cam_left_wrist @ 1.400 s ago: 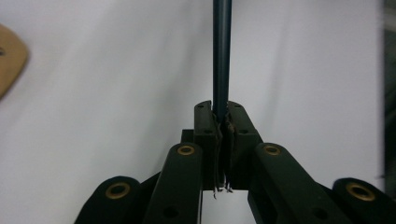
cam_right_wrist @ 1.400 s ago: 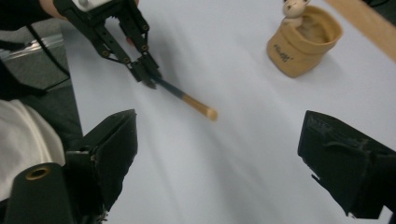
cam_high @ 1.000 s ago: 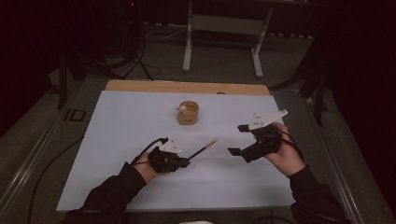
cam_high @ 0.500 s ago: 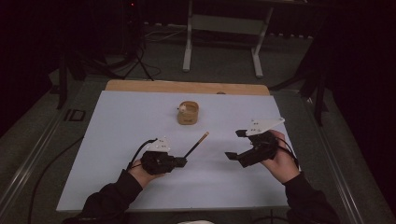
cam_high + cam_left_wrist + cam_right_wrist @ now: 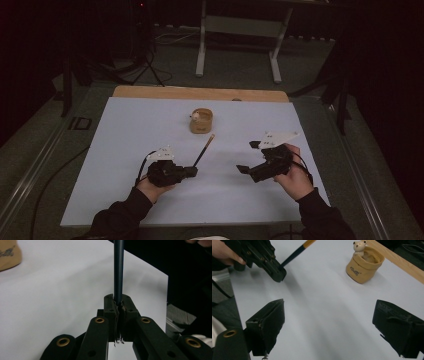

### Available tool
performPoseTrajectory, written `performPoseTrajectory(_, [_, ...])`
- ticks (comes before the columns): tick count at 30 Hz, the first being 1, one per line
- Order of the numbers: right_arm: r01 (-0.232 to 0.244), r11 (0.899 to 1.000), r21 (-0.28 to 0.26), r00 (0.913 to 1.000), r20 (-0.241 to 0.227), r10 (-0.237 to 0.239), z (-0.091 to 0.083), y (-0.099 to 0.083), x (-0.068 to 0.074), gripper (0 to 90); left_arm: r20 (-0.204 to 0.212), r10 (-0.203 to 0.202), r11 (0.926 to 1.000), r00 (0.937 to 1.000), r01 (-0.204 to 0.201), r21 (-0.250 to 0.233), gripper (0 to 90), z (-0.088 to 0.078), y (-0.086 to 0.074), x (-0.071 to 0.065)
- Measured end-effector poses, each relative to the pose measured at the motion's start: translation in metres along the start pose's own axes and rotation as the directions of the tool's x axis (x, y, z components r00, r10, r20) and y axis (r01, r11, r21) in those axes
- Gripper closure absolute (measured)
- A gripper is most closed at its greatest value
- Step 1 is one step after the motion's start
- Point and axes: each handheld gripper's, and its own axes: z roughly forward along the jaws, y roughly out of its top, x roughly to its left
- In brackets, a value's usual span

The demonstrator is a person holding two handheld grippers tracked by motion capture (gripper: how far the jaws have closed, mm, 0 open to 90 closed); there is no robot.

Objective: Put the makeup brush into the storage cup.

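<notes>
My left gripper (image 5: pixel 194 171) is low over the white table (image 5: pixel 125 135), left of centre, and is shut on the lower end of a dark pencil (image 5: pixel 204 151). The pencil slants away toward a tan pouch (image 5: pixel 201 122) with a small bear figure (image 5: pixel 196 116) at its rim. In the left gripper view the jaws pinch the dark shaft of the pencil (image 5: pixel 118 270), which rises straight from my left gripper (image 5: pixel 119 306). My right gripper (image 5: pixel 248 157) hovers at the right, open and holding nothing. In the right gripper view, my right gripper (image 5: pixel 329 307) has its jaws wide apart over the bare sheet.
A wooden strip (image 5: pixel 200 93) runs along the table's far edge. The right gripper view takes in the left gripper (image 5: pixel 279 273), the pencil (image 5: pixel 297 251) and the pouch (image 5: pixel 364 265) with the bear (image 5: pixel 359 246). Stands and cables are on the dark floor beyond.
The left gripper has shifted slightly left and swung the pencil's free end from pointing right toward the pouch. The right gripper has drifted nearer and a little left.
</notes>
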Motion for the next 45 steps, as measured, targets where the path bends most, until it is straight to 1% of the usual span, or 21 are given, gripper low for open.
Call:
performPoseTrajectory(2, [0.001,1.000,0.003,0.9999,0.012,-0.001,0.002,0.000,0.003,10.8,-0.002,-0.013,0.9999,0.9999,0.013,-0.009,86.2,-0.002,-0.002,0.002])
performPoseTrajectory(4, [-0.018,1.000,-0.025,0.9997,0.018,0.018,0.002,0.002,0.005,10.8,0.007,-0.041,0.9988,0.9991,0.041,-0.027,86.2,-0.003,-0.004,0.005])
performPoseTrajectory(6, [-0.025,0.999,-0.038,0.9995,0.018,0.026,0.002,0.002,0.006,10.8,0.007,-0.043,0.9985,0.9991,0.043,-0.035,86.2,-0.004,-0.005,0.005])
performPoseTrajectory(8, [-0.034,0.997,-0.062,0.9992,0.018,0.035,0.001,0.004,0.008,10.8,0.014,-0.060,0.9972,0.9981,0.061,-0.045,86.2,-0.004,-0.006,0.007])
performPoseTrajectory(9, [-0.022,0.996,-0.084,0.9993,0.027,0.024,0.000,0.007,0.011,10.8,0.009,-0.063,0.9969,0.9980,0.063,-0.047,86.1,-0.004,-0.007,0.008])
performPoseTrajectory(10, [-0.022,0.996,-0.084,0.9993,0.027,0.024,0.000,0.007,0.011,10.8,0.011,-0.066,0.9967,0.9978,0.066,-0.046,86.1,-0.004,-0.008,0.009])
performPoseTrajectory(12, [-0.030,0.994,-0.109,0.9994,0.015,0.032,0.000,0.013,0.015,10.8,0.004,-0.065,0.9966,0.9979,0.065,-0.051,86.2,-0.004,-0.008,0.011])
performPoseTrajectory(16, [-0.044,0.992,-0.121,0.9990,-0.001,0.044,0.000,0.020,0.019,10.8,-0.013,-0.056,0.9971,0.9984,0.055,-0.053,86.2,-0.004,-0.008,0.010])
performPoseTrajectory(17, [-0.056,0.990,-0.131,0.9984,-0.015,0.055,-0.001,0.025,0.020,10.8,-0.010,-0.061,0.9968,0.9981,0.060,-0.053,86.1,-0.004,-0.008,0.010])
performPoseTrajectory(22, [-0.085,0.986,-0.143,0.9963,-0.002,0.086,0.001,0.036,0.022,9.7,-0.017,-0.060,0.9967,0.9981,0.059,-0.056,86.2,-0.002,-0.009,0.009])
performPoseTrajectory(23, [-0.084,0.986,-0.145,0.9955,0.030,0.090,0.003,0.042,0.024,9.7,-0.015,-0.058,0.9969,0.9982,0.058,-0.053,86.2,-0.002,-0.009,0.009])
performPoseTrajectory(24, [-0.084,0.986,-0.145,0.9955,0.030,0.090,0.003,0.042,0.024,9.7,-0.018,-0.052,0.9973,0.9985,0.051,-0.053,86.2,-0.002,-0.008,0.009])
performPoseTrajectory(25, [-0.087,0.986,-0.146,0.9943,0.049,0.095,0.005,0.045,0.025,9.7,-0.018,-0.049,0.9972,0.9986,0.048,-0.057,86.2,-0.003,-0.008,0.009])
performPoseTrajectory(26, [-0.109,0.982,-0.156,0.9899,0.073,0.122,0.007,0.051,0.028,9.7,-0.015,-0.050,0.9971,0.9986,0.049,-0.057,86.2,-0.003,-0.008,0.008])
performPoseTrajectory(28, [-0.117,0.982,-0.151,0.9890,0.072,0.129,0.009,0.053,0.029,9.6,-0.017,-0.050,0.9970,0.9986,0.049,-0.060,86.1,-0.003,-0.008,0.008])
performPoseTrajectory(31, [-0.127,0.979,-0.159,0.9869,0.078,0.141,0.012,0.059,0.032,9.6,-0.019,-0.049,0.9970,0.9986,0.048,-0.061,86.2,-0.003,-0.008,0.008])
performPoseTrajectory(32, [-0.133,0.976,-0.172,0.9859,0.077,0.148,0.014,0.063,0.035,9.6,-0.019,-0.050,0.9969,0.9986,0.049,-0.062,86.2,-0.003,-0.008,0.008])
performPoseTrajectory(37, [-0.144,0.973,-0.180,0.9835,0.083,0.161,0.017,0.071,0.038,9.7,-0.024,-0.045,0.9963,0.9987,0.043,-0.074,86.1,-0.004,-0.007,0.007])
performPoseTrajectory(42, [-0.175,0.969,-0.172,0.9748,0.108,0.195,0.025,0.077,0.041,9.8,-0.021,-0.045,0.9961,0.9988,0.043,-0.077,86.2,-0.004,-0.007,0.006])
performPoseTrajectory(43, [-0.175,0.969,-0.172,0.9748,0.108,0.195,0.025,0.077,0.041,9.8,-0.021,-0.045,0.9961,0.9988,0.043,-0.077,86.2,-0.004,-0.007,0.006])
performPoseTrajectory(45, [-0.202,0.965,-0.170,0.9677,0.117,0.223,0.028,0.078,0.040,9.9,-0.021,-0.043,0.9961,0.9989,0.041,-0.078,86.2,-0.004,-0.007,0.006])
